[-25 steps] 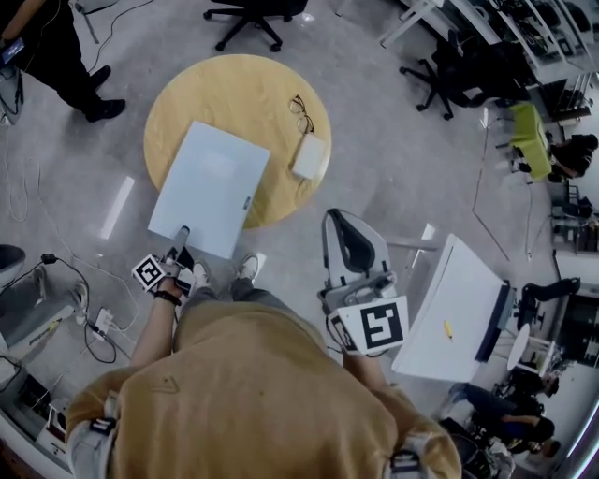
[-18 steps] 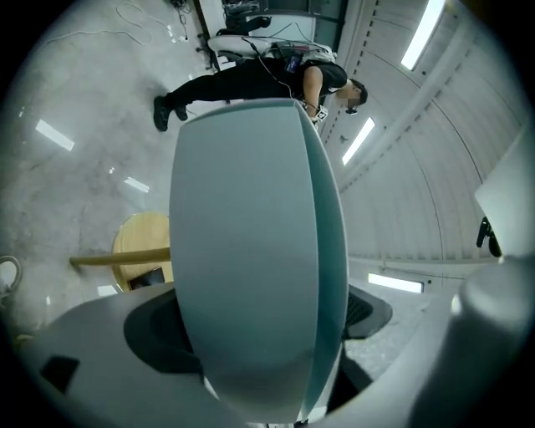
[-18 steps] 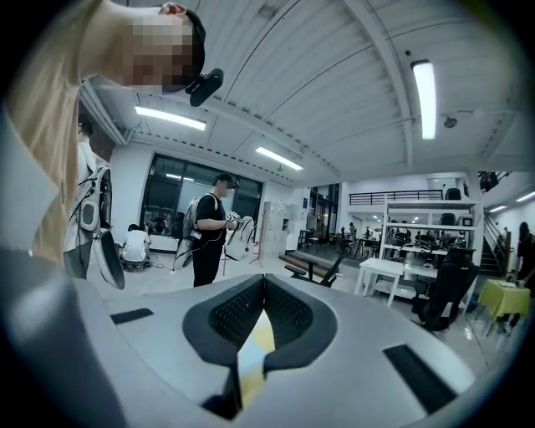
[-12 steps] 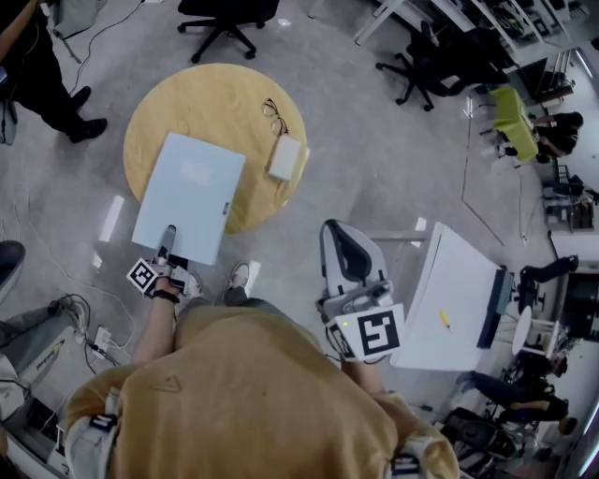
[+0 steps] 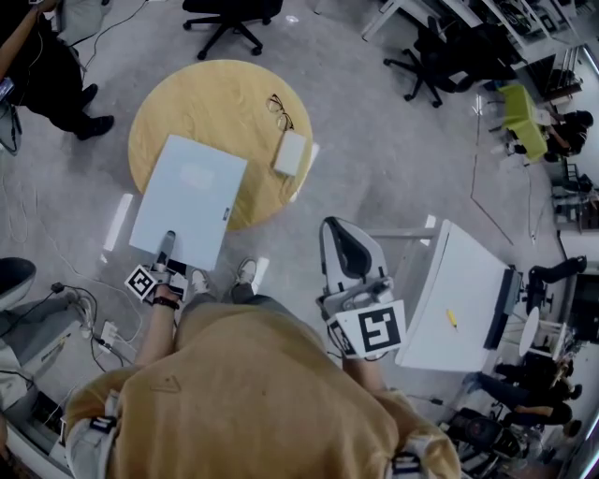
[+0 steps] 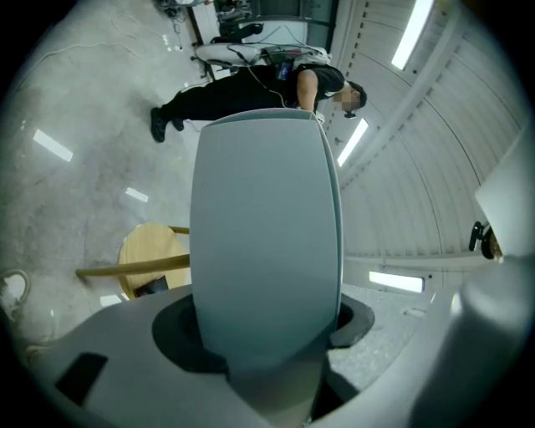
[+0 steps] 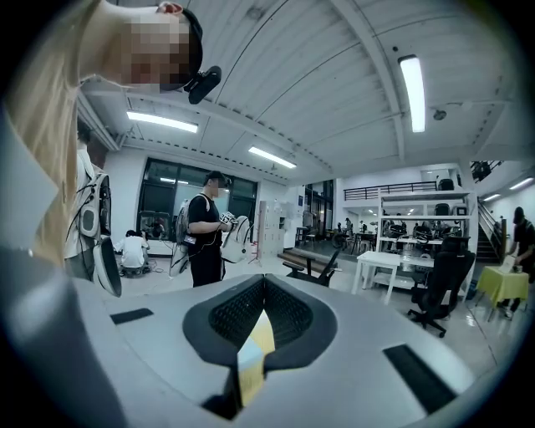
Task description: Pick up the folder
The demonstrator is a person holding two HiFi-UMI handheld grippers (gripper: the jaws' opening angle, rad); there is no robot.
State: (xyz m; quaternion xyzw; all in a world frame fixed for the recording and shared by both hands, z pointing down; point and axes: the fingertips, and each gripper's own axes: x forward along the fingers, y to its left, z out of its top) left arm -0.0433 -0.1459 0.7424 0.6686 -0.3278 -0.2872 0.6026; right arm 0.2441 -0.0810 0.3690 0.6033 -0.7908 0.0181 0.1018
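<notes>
A pale blue-grey folder [image 5: 187, 201] lies flat on the round wooden table [image 5: 206, 94], its near end hanging over the table's edge. My left gripper [image 5: 168, 241] is pushed onto that near end. In the left gripper view the folder [image 6: 263, 242] runs out from between the jaws of the left gripper [image 6: 263, 334], which are closing around it with a little room left at the pads. My right gripper [image 5: 339, 229] hangs apart over the floor to the right of the table. In the right gripper view its tips [image 7: 264, 284] meet, holding nothing.
Glasses [image 5: 279, 110] and a small white case [image 5: 289, 152] lie on the table's far right side. A white desk [image 5: 459, 299] stands at the right, office chairs [image 5: 225, 11] at the back. A person [image 5: 47, 65] stands at the far left. Cables [image 5: 84, 318] trail on the floor.
The head view has shifted slightly. The left gripper stays on the folder's near end and the folder has not moved on the table. The right gripper looks unchanged.
</notes>
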